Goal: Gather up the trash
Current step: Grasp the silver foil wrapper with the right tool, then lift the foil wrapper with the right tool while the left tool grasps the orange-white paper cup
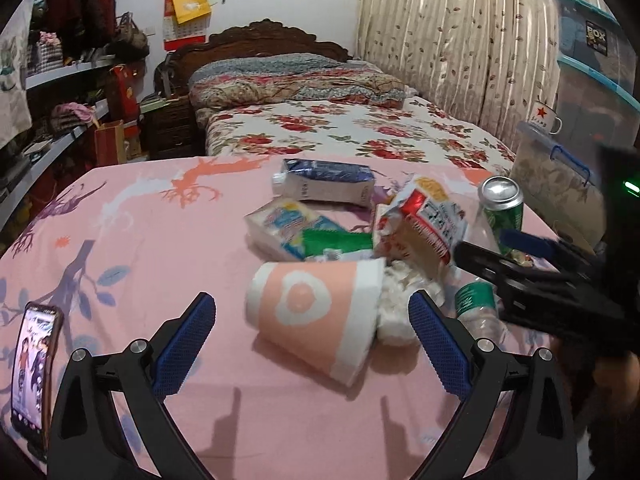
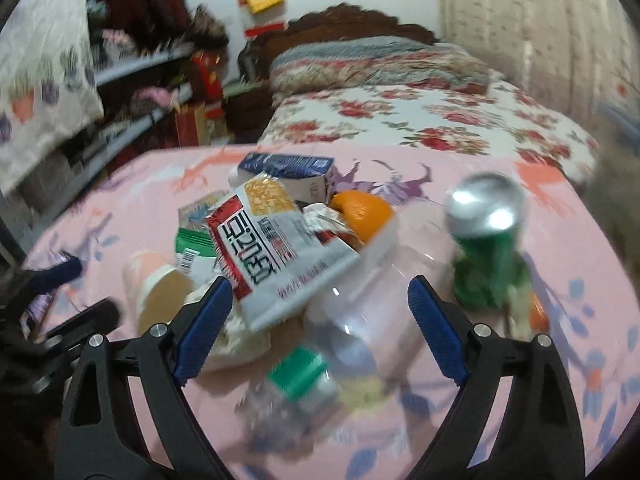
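Just ahead of the open left gripper (image 1: 312,332) lies the paper cup (image 1: 316,316).

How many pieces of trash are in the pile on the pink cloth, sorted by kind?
Paper cups: 1, pink cup on its side
Cans: 1, green can
Cartons: 1, blue carton
Plastic bottles: 1, clear bottle
Printed wrappers or packs: 3, red-white wrapper, blue-yellow pack, green packet
Tissue wads: 1
Orange peel: 1
Total: 9

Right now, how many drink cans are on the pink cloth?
1. A green can stands upright at the right end of the trash pile, beside the clear plastic bottle. More could be hidden under the wrappers.
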A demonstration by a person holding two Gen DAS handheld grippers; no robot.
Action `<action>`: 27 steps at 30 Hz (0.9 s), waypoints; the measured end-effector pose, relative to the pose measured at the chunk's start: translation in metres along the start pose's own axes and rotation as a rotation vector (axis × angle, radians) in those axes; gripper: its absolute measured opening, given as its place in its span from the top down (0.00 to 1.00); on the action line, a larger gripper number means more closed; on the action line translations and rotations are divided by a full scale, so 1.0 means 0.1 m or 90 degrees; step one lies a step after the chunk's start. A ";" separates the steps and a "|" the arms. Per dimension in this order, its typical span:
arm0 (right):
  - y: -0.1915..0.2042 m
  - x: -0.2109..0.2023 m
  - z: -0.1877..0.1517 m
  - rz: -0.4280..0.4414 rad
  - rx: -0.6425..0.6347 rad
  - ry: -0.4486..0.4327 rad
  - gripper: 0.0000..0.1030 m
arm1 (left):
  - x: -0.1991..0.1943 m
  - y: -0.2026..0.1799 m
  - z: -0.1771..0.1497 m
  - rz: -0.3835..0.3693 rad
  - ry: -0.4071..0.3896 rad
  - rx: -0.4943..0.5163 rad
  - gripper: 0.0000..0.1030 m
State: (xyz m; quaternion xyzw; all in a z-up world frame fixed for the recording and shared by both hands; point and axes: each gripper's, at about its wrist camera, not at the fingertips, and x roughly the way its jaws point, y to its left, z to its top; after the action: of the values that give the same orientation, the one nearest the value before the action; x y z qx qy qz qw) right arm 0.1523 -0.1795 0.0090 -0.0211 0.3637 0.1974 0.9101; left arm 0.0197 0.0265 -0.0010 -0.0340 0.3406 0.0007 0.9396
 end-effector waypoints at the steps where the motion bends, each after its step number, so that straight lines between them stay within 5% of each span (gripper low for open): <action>1: 0.05 0.08 0.04 -0.007 -0.018 0.002 0.13 | -0.01 0.02 -0.01 0.002 -0.001 -0.001 0.10; 7: 0.22 0.29 0.14 -0.044 -0.076 0.003 0.12 | -0.04 0.12 -0.03 -0.008 -0.001 -0.008 0.11; 9: 0.25 0.29 0.14 -0.043 -0.099 0.008 0.44 | -0.03 0.11 -0.02 -0.013 -0.001 -0.006 0.11; 14: 0.23 0.14 0.09 -0.033 -0.108 -0.005 0.80 | 0.00 0.08 -0.01 -0.022 0.000 -0.005 0.11; 27: 0.04 -0.47 -0.21 0.022 -0.009 -0.055 0.81 | 0.06 0.14 0.03 -0.061 0.015 -0.035 0.11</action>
State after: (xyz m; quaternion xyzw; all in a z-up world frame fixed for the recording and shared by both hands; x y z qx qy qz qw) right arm 0.1059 -0.1958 0.0254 -0.0127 0.3231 0.2167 0.9211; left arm 0.0259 0.0406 -0.0027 -0.0757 0.3498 -0.0356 0.9331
